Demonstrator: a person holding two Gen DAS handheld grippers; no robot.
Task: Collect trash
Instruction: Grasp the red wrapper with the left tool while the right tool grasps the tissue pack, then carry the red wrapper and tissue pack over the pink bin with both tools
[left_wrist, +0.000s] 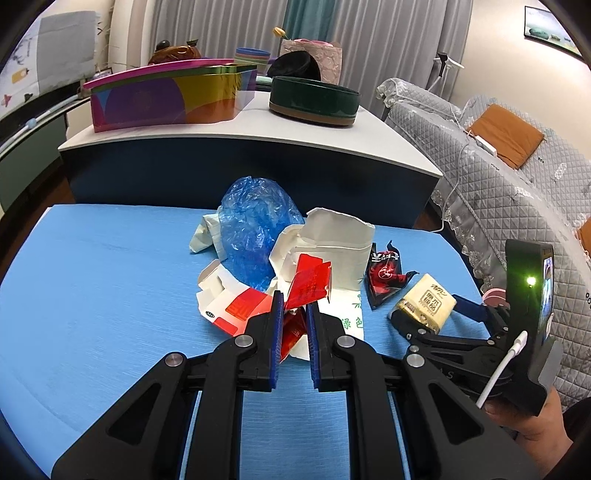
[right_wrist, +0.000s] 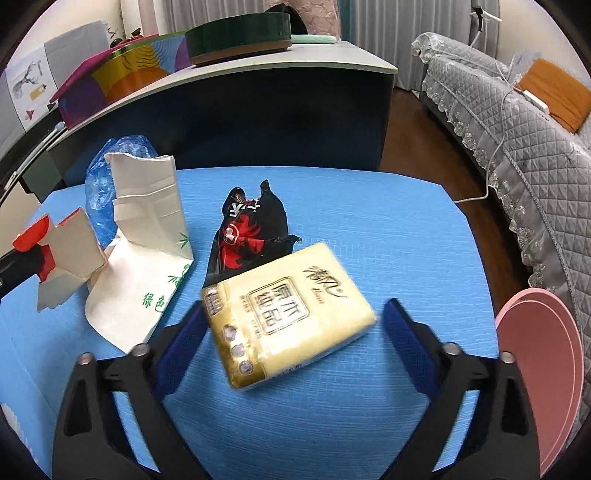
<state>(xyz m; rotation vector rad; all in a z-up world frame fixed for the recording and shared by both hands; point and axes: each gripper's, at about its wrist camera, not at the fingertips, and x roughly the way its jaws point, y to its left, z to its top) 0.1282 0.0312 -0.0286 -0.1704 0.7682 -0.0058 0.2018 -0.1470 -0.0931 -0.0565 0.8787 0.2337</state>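
Trash lies on the blue table (left_wrist: 92, 280). My left gripper (left_wrist: 295, 302) is shut on a torn red-and-white carton (left_wrist: 306, 288), which also shows at the left of the right wrist view (right_wrist: 70, 251). Behind it lie a blue plastic bag (left_wrist: 255, 229), a white paper bag (left_wrist: 332, 251) (right_wrist: 147, 221) and a black-and-red wrapper (left_wrist: 384, 273) (right_wrist: 251, 229). My right gripper (right_wrist: 291, 317) (left_wrist: 428, 306) is open, its fingers on either side of a yellow tissue pack (right_wrist: 291, 314) (left_wrist: 424, 299) lying on the table.
A pink round bin rim (right_wrist: 539, 354) stands at the table's right edge. Behind the table is a white-topped cabinet (left_wrist: 258, 136) with a colourful box (left_wrist: 166, 96) and a dark green round tin (left_wrist: 314, 99). A grey quilted sofa (left_wrist: 517, 192) stands right.
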